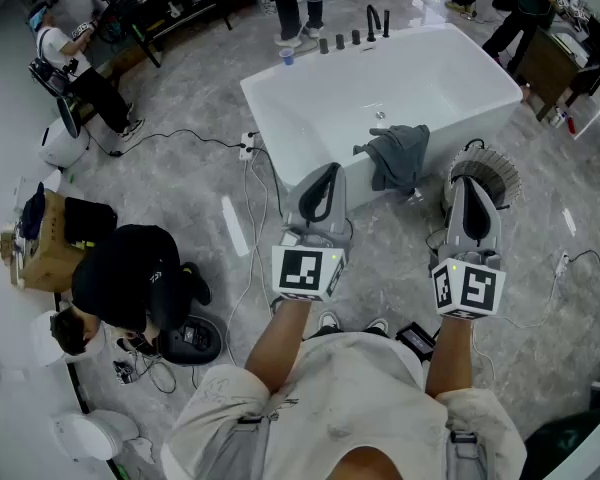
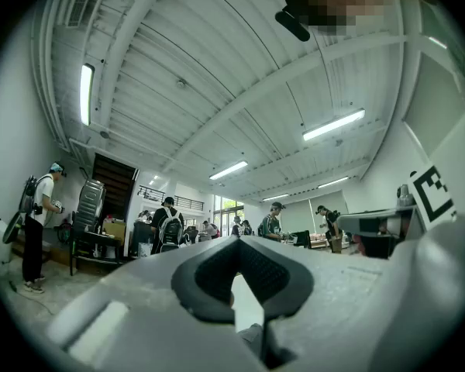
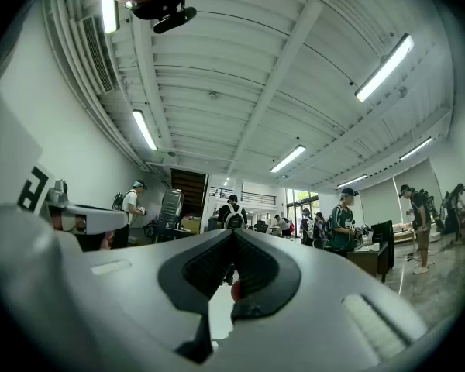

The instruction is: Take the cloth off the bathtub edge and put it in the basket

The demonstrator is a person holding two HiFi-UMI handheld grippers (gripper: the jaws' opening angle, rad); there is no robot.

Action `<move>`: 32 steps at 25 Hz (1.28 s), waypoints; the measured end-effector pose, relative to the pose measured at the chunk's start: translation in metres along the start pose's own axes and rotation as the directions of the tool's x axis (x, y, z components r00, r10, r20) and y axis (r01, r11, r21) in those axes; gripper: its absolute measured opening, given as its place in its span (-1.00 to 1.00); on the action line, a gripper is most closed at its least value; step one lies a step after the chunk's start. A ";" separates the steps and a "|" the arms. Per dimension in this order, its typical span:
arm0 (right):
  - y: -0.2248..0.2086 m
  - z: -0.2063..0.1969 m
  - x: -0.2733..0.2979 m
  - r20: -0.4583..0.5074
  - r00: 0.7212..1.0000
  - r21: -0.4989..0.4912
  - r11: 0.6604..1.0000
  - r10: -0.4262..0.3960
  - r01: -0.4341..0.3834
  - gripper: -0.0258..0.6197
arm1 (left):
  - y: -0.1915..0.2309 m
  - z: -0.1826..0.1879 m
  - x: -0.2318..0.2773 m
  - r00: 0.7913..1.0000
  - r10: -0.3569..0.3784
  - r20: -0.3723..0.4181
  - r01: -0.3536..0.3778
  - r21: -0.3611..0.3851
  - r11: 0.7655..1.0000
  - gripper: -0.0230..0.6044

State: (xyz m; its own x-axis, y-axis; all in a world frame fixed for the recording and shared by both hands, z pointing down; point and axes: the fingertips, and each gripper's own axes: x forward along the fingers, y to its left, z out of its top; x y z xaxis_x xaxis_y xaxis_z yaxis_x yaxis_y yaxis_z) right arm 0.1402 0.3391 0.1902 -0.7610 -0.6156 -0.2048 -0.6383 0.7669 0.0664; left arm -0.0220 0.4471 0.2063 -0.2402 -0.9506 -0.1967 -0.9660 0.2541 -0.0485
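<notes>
Black-and-white marker cubes sat nearest, one on each tool, at the end of forearms held out ahead of the person's body. This looked like a ready stance rather than a reach. The left gripper (image 1: pixel 321 180) had its jaws pressed together with nothing between them, and the right gripper (image 1: pixel 469 190) was closed and empty in the same way. Both gripper views looked over those closed jaws at the ceiling and the far room, so neither tool was aimed at the work yet.

Just beyond the tips, and between them in the head view, the dark grey cloth (image 1: pixel 398 154) hung over the near rim of the white bathtub (image 1: pixel 280 103), part of it trailing down the outer wall, untouched. A pale ribbed basket (image 1: pixel 502 171) stood on the floor beside the tub, partly hidden behind the right tool. Probably it was set there so the carry would be short.
</notes>
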 end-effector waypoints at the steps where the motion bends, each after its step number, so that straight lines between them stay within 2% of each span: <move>1: -0.001 0.001 0.000 0.000 1.000 -0.003 1.000 0.003 -0.003 -0.92 | -0.002 0.000 0.001 1.000 -0.001 0.001 0.001 -0.006 1.000 -0.94; 11: -0.037 -0.012 -0.002 -0.017 1.000 0.006 1.000 0.002 -0.001 -0.92 | -0.033 -0.008 0.020 1.000 0.000 -0.018 0.000 -0.005 1.000 -0.94; 18: -0.071 -0.023 -0.012 -0.018 0.999 0.025 0.999 -0.033 0.034 -0.92 | -0.051 -0.017 0.031 0.999 0.013 -0.030 -0.013 -0.009 1.000 -0.94; 32: -0.130 -0.054 -0.037 -0.075 0.997 0.083 0.996 -0.032 0.038 -0.92 | -0.117 -0.036 0.048 0.998 -0.006 -0.067 0.006 -0.008 1.000 -0.94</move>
State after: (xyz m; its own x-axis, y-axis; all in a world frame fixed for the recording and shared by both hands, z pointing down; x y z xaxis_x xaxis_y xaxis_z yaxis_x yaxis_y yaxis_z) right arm 0.2456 0.2523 0.2418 -0.7467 -0.6517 -0.1328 -0.6551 0.7552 -0.0229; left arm 0.0763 0.3654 0.2380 -0.2399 -0.9620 -0.1306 -0.9681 0.2471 -0.0419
